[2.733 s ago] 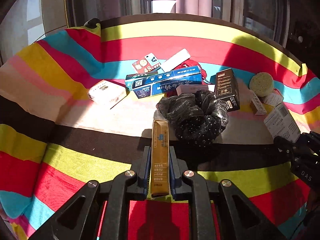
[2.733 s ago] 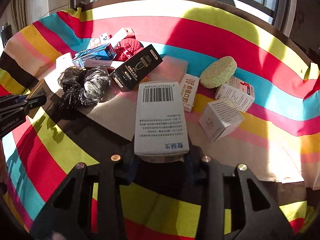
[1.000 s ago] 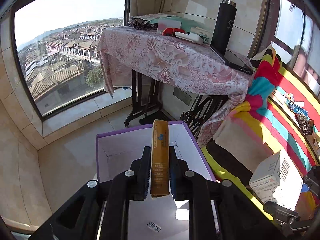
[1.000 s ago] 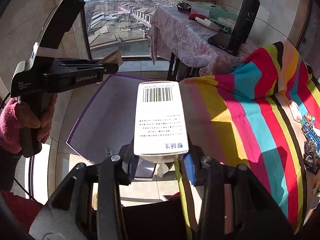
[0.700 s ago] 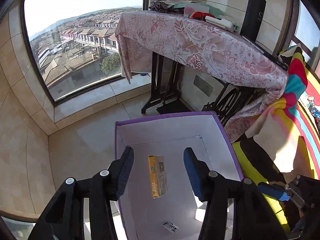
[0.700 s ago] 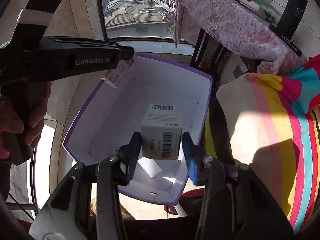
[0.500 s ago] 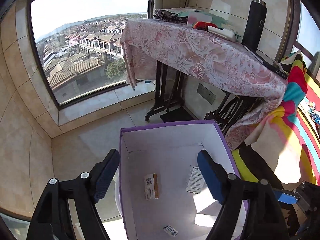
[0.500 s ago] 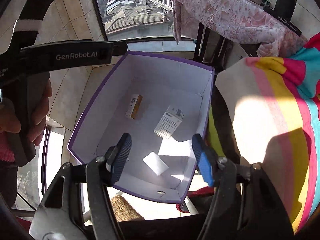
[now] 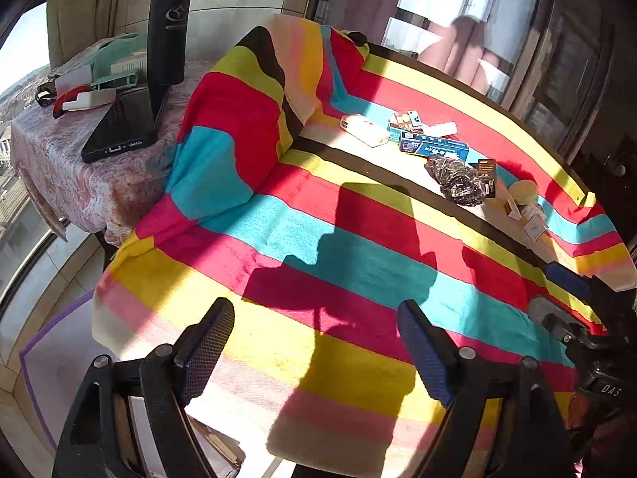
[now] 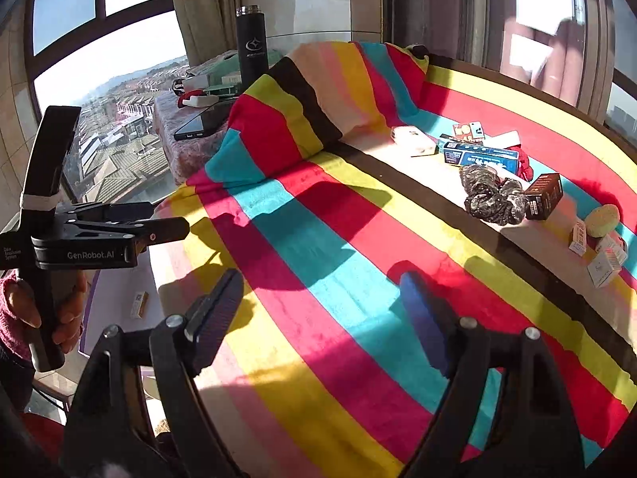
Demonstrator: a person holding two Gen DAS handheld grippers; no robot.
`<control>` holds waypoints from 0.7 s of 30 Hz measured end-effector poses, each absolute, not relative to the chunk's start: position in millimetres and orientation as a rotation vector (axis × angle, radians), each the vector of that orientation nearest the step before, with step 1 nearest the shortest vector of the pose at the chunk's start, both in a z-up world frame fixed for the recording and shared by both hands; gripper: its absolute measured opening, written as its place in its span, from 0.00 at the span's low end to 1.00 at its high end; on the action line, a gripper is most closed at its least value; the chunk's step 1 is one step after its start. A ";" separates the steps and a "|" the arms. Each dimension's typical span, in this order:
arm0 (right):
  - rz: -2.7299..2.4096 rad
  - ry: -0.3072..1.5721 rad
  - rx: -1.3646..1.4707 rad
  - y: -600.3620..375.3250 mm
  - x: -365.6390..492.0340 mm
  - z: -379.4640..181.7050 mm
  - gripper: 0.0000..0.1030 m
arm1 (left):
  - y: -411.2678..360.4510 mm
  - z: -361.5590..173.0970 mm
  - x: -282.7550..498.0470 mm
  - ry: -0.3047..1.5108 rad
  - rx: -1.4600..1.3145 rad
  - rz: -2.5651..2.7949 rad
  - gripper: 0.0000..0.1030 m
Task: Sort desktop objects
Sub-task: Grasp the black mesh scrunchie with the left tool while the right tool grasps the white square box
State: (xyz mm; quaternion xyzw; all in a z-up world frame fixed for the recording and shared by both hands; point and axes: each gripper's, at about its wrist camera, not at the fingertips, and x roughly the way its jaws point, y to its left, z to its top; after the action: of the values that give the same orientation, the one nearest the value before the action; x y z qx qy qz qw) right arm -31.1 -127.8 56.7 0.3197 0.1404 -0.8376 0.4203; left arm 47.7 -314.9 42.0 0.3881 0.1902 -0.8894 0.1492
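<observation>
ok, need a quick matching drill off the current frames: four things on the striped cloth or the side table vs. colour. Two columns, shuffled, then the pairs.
Things:
1. flask
2. long carton
3. round sponge
4. crumpled bag

Colours:
A. pale yellow-green
B. glossy black with speckles
C. blue
D. matte black, silver cap

Pairs: 1-D, 2-C, 3-A, 4-B

A black thermos flask (image 9: 167, 24) stands upright in the upper left of the left wrist view, on a side table draped in a pink patterned cloth (image 9: 79, 175). Just beside its base lies a dark tablet (image 9: 123, 123). In the right wrist view, a large window (image 10: 107, 91) at the upper left shows rooftops and hazy hills, and beige curtains (image 10: 203, 12) hang beside it.
</observation>
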 end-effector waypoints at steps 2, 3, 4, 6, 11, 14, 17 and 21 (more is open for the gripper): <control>-2.201 0.308 0.854 -95.5 -61.3 53.1 0.80 | -289.5 35.3 9.4 0.495 1.147 -2.608 0.82; -2.243 0.291 0.871 -79.3 -74.0 52.2 0.80 | -278.1 29.2 -7.0 0.460 1.163 -2.619 0.82; -2.283 0.287 0.895 -66.9 -89.1 50.0 0.80 | -268.7 23.5 -24.2 0.437 1.185 -2.630 0.82; -2.362 0.288 0.950 -43.9 -117.1 43.3 0.81 | -255.0 14.6 -53.7 0.438 1.224 -2.665 0.82; -2.498 0.285 1.084 -6.9 -177.7 21.4 0.80 | -240.9 4.5 -117.7 0.398 1.222 -2.701 0.82; -2.543 0.336 1.096 -3.7 -203.6 17.7 0.80 | -243.1 -1.7 -152.5 0.420 1.239 -2.689 0.82; -2.563 0.312 1.116 3.1 -230.5 17.3 0.81 | -246.3 -7.5 -181.9 0.431 1.263 -2.669 0.82; -2.559 0.300 1.147 7.0 -263.5 14.2 0.81 | -244.2 -10.9 -211.5 0.431 1.276 -2.662 0.82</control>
State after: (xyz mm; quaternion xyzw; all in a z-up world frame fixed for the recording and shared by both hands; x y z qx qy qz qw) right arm -263.5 7.0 14.2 0.4015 0.1048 -0.8956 0.1602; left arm -211.5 -244.2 -10.9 0.4263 0.1440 -0.8895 0.0793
